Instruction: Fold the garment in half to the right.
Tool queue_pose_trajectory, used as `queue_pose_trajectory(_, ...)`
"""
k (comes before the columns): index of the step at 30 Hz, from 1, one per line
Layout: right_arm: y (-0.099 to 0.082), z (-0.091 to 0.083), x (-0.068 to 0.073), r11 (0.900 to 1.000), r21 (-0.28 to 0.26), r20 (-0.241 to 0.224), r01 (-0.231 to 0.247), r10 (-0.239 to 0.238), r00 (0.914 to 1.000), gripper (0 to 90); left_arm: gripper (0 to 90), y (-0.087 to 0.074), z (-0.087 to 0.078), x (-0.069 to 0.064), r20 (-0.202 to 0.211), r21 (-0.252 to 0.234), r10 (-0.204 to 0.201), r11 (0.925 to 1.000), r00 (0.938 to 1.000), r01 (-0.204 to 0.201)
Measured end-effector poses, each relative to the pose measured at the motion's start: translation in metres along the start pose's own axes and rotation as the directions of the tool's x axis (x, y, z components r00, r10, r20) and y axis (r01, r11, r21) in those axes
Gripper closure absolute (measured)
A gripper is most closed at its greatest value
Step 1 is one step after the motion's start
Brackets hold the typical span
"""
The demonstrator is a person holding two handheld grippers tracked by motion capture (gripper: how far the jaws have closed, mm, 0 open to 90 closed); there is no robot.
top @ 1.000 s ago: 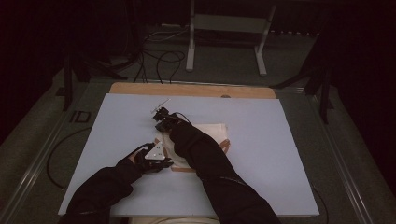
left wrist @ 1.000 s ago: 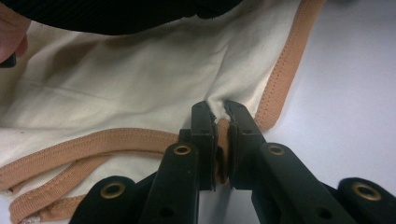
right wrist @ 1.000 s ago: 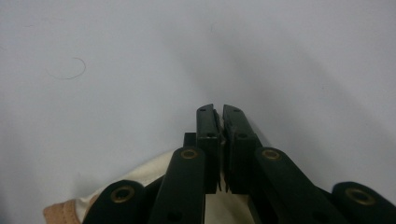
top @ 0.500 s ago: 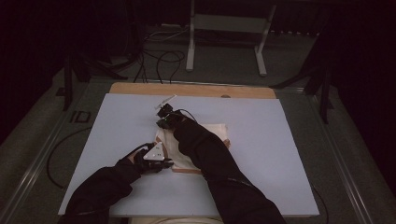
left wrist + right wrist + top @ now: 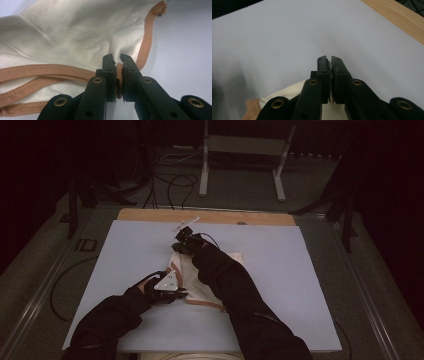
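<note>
A cream cloth (image 5: pixel 196 281) with a tan-brown trim lies mid-table on the pale blue sheet. At its near left corner my left gripper (image 5: pixel 181 293) is shut on it. In the left gripper view the jaws (image 5: pixel 117 58) pinch the trim (image 5: pixel 145 47), and the cloth (image 5: pixel 75 35) spreads out beyond them. My right gripper (image 5: pixel 181 245) is at the cloth's far left corner, raised off the table. In the right gripper view its jaws (image 5: pixel 329 58) are shut with a sliver of fabric between them. The cloth (image 5: pixel 287 96) hangs just under them.
The pale blue sheet (image 5: pixel 300 270) covers the table, and a bare wooden strip (image 5: pixel 150 215) runs along its far edge. Beyond the table, a metal stand (image 5: pixel 240 165) and cables (image 5: pixel 170 180) are on the dark floor. A cable (image 5: pixel 60 285) trails off the table's left side.
My right gripper has moved up and toward the far edge, drawing the cloth's far corner with it. The left gripper has stayed put on the near corner.
</note>
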State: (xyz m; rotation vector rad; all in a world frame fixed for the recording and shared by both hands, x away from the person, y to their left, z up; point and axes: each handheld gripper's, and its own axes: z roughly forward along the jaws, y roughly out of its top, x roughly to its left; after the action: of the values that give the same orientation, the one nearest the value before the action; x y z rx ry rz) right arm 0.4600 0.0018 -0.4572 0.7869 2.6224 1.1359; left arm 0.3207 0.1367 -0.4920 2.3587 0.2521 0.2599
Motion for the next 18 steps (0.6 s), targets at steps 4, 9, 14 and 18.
queue_pose_trajectory(4,-0.001,-0.007,-0.002,1.0000,-0.008,-0.003,-0.003,0.003,1.0000,87.1,84.4,0.006,0.000,0.000,0.005,0.005,0.015,0.9999,0.9999,-0.015)
queue_pose_trajectory(9,-0.003,-0.013,-0.004,0.9998,-0.016,0.001,-0.008,0.008,1.0000,87.1,84.4,0.011,0.000,-0.001,0.011,0.011,0.025,0.9996,0.9996,-0.025)
queue_pose_trajectory(14,-0.006,-0.022,-0.008,0.9993,-0.026,0.003,-0.029,0.029,0.9996,87.1,84.4,0.017,-0.001,-0.001,0.010,0.024,0.048,0.9985,0.9988,-0.049)
queue_pose_trajectory(18,-0.008,-0.027,-0.011,0.9987,-0.031,0.002,-0.042,0.042,0.9991,87.1,84.4,0.022,-0.002,-0.002,0.014,0.025,0.056,0.9981,0.9983,-0.056)
